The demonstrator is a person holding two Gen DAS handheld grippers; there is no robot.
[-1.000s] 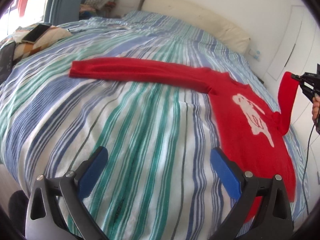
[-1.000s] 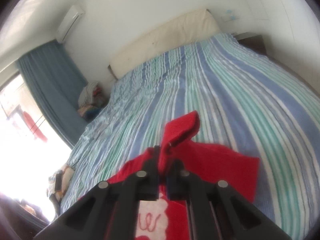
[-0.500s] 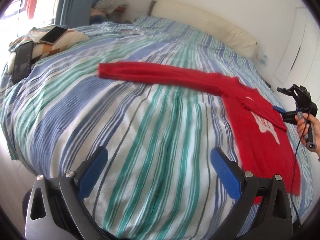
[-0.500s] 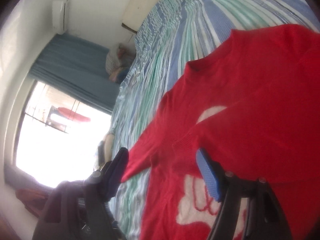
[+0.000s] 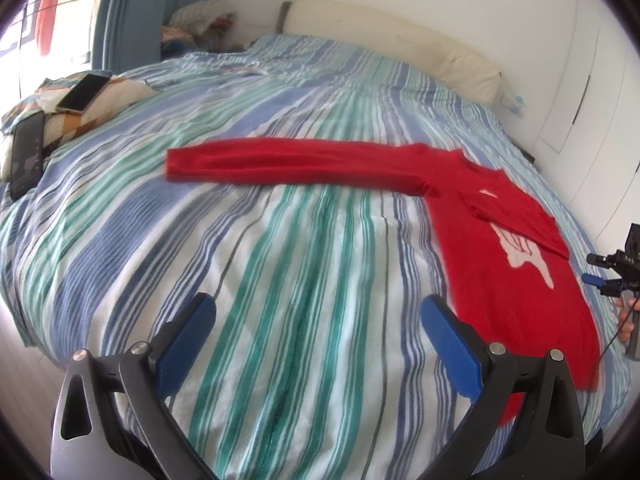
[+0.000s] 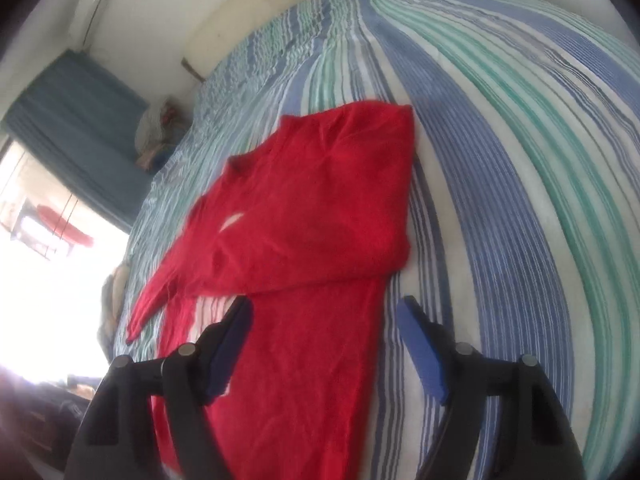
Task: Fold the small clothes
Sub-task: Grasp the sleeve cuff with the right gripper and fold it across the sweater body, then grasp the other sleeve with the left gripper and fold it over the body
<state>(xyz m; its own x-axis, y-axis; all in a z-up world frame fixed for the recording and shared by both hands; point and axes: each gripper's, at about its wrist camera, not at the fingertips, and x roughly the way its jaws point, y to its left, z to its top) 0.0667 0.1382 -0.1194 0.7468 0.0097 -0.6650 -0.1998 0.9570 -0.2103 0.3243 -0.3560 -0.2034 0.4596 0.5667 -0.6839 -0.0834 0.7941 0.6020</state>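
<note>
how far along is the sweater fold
Early. Done: one sleeve lies folded across the red sweater. In hand: nothing. The right gripper has just opened with nothing between its jaws, and the left gripper is open too. Left: the other sleeve, stretched over the bed, then the body.

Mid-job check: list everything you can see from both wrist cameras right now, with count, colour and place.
sweater: one, red with a white motif, flat on the bed, one sleeve folded across the chest, the other stretched out sideways
bedspread: one, blue, green and white stripes, covers the bed
headboard cushion: one, cream, along the wall
phones: two, one pale, one black, on a patterned pillow at the bed's edge
curtain: one, blue-grey, beside the window
clothes pile: one, mixed colours, in the corner
air conditioner: one, white, high on the wall
left gripper: black with blue pads, jaws open, empty
right gripper: jaws just opened, empty, over the sweater
</note>
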